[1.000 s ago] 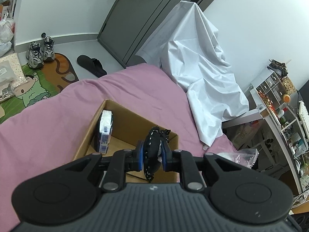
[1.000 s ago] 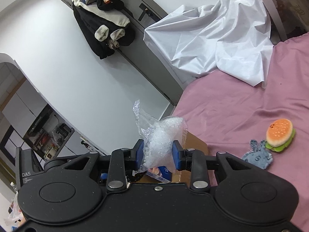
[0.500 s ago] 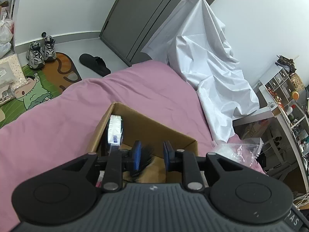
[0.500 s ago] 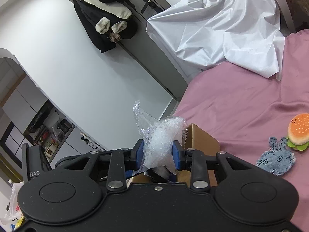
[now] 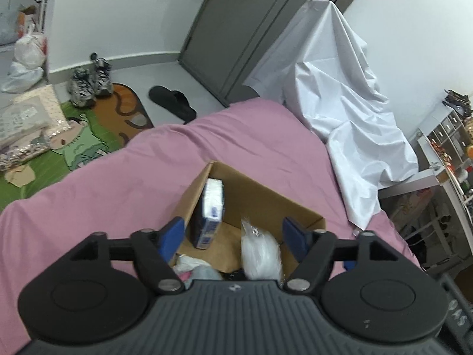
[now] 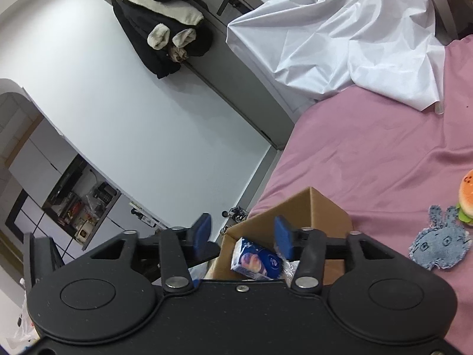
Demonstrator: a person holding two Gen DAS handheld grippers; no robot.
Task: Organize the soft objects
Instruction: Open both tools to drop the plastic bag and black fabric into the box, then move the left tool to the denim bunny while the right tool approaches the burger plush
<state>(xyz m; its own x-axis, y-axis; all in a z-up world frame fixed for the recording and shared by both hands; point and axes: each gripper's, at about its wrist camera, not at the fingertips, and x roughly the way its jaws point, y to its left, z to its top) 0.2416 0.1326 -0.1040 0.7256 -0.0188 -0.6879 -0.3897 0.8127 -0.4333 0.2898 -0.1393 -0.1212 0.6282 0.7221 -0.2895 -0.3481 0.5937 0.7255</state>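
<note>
Pink bedsheet (image 5: 88,195); cardboard box (image 5: 266,195); tissue pk (image 6: 255,261) label unreadable.

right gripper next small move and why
Probably swing the right gripper toward the blue bunny on the pink sheet. Both grippers are open and hold nothing, the clear bag lies in the box, and the bunny and burger remain outside.

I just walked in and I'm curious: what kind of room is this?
Most likely a bedroom in a home: a bed with a pink sheet, sneakers on a cartoon floor mat, and a coat hanging by the door.
</note>
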